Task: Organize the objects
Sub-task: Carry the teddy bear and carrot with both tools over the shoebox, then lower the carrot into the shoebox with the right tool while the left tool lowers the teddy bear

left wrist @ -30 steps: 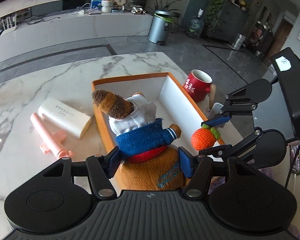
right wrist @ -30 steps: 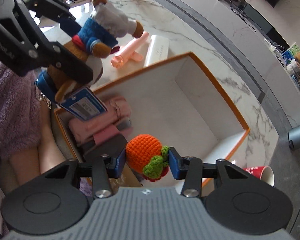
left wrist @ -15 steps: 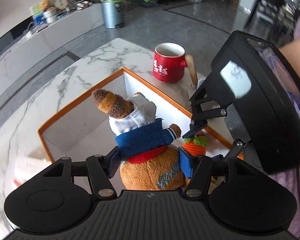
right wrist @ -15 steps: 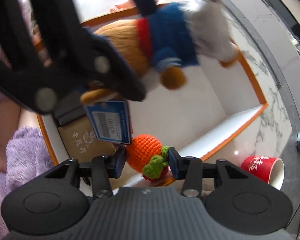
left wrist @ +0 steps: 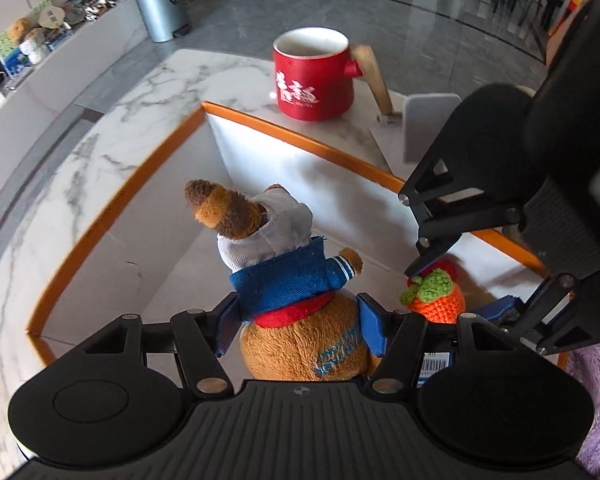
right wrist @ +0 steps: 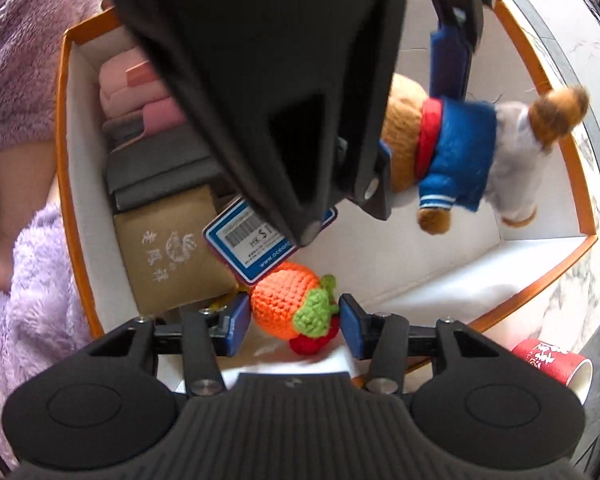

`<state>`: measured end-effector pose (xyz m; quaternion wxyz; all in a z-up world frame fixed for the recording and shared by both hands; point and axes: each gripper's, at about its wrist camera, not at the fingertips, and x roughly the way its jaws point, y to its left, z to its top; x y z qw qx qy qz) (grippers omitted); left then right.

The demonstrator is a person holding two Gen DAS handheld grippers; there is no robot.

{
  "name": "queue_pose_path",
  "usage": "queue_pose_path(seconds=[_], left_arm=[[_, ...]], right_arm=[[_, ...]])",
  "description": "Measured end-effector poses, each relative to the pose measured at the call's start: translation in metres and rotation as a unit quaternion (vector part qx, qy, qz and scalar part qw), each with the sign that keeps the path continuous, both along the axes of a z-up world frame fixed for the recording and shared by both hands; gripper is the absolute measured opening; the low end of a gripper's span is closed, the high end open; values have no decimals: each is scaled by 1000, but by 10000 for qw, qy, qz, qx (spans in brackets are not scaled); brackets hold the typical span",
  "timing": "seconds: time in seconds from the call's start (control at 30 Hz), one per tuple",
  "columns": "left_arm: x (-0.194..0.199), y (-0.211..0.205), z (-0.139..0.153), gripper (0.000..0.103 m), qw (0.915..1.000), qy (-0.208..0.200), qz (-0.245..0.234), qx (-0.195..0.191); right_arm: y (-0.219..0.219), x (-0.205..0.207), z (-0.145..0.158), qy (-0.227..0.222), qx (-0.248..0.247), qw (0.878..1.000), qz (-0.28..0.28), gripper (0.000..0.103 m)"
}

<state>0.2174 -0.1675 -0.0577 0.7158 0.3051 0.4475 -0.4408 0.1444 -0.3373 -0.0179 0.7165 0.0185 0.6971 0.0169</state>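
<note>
Right claw (right wrist: 294, 320) opening around the crochet orange (right wrist: 288, 304) inside the orange-rimmed box (right wrist: 540, 268).

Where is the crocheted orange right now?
In the right wrist view the orange sits low and central inside the box, between the opening jaws of the right gripper, just below the bear's tag.

The blue-edged tag (right wrist: 260, 240) reads "HK $" and "www.oce…"; the mug's (left wrist: 314, 76) white characters are unreadable.
</note>
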Motion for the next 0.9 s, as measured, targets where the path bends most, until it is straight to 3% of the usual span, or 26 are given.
queue_pose_path(seconds=[0.43, 0.7, 0.87, 0.9], left_arm=[[4, -12, -29, 72, 9946, 121, -874, 548], [-5, -19, -48, 75, 9835, -56, -1475, 1043], [-4, -14, -47, 79, 9863, -28, -1422, 838], [-3, -13, -47, 79, 9871, -14, -1391, 798]], right_arm=[[-10, -11, 21, -274, 124, 9992, -246, 51], [-39, -15, 35, -657, -310, 9933, -895, 51], [-41, -11, 26, -683, -425, 9932, -845, 50], [-41, -10, 24, -669, -420, 9934, -833, 46]])
